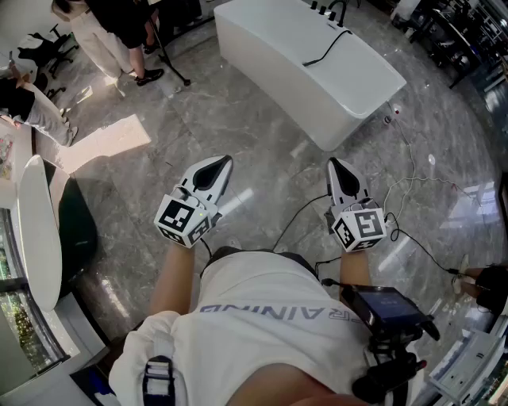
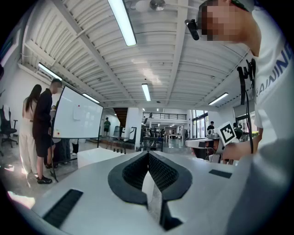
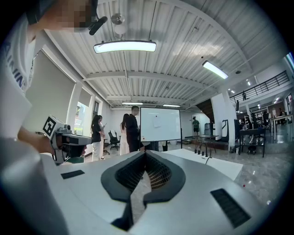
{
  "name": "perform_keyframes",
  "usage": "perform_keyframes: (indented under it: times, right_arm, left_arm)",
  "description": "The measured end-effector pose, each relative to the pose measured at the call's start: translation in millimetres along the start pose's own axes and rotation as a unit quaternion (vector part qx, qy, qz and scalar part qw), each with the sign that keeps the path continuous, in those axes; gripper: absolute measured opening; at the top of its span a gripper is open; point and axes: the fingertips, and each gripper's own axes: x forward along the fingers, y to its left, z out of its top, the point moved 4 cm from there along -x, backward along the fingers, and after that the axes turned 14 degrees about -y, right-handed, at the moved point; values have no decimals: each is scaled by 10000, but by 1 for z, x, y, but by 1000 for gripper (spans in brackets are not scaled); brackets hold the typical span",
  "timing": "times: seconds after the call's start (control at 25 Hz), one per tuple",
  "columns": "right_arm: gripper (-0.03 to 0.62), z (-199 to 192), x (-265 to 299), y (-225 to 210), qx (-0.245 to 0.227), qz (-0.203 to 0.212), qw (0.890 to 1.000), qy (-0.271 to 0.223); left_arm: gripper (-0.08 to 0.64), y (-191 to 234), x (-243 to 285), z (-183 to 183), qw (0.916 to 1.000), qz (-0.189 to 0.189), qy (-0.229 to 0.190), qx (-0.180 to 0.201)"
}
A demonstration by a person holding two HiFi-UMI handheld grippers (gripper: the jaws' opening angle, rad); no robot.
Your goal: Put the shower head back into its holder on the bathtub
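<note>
Nearest the camera, the left gripper and the right gripper are held level, side by side over the grey marble floor. Both point toward the bathtub.

Each gripper's own view settles what the head view cannot. The left gripper has its 2 jaws meeting tip to tip with nothing between them, and the right gripper is pressed together the same way, empty.

Further off stands the white bathtub. Only the head view looks down on its top, where the shower head lies — well apart from both grippers. It and its black hose run diagonally across the top, from the near edge toward the taps at the far end. Which end is the head I cannot tell.

The right gripper view catches the bathtub low and side-on, with a whiteboard and people standing beyond it.
</note>
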Motion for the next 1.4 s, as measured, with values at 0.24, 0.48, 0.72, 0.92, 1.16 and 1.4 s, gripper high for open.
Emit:
perform_keyframes:
  times: [0.24, 0.48, 0.72, 0.92, 1.16, 1.4]
  right_arm:
    - [12, -2, -6, 6, 11, 61, 10000, 33]
    - [12, -5, -9, 10, -4, 114, 9999, 62]
    - [12, -6, -10, 9, 38, 114, 9999, 57]
    - [12, -10, 1, 20, 4, 66, 9999, 113]
    - [12, -14, 31, 56, -10, -20, 9998, 190]
    - [12, -30, 52, 97, 23, -145, 9995, 266]
  left_arm:
    - [17, -7, -7, -2, 10000, 48, -20, -45]
    - [17, -7, -11, -5, 9999, 100, -32, -61]
    - [17, -10, -11, -3, 9999, 127, -42, 70]
    - [17, 6, -18, 1, 9996, 139, -147, 181]
    - [17, 54, -44, 16, 9991, 263, -311, 99]
    - [17, 96, -73, 12, 9995, 167, -252, 107]
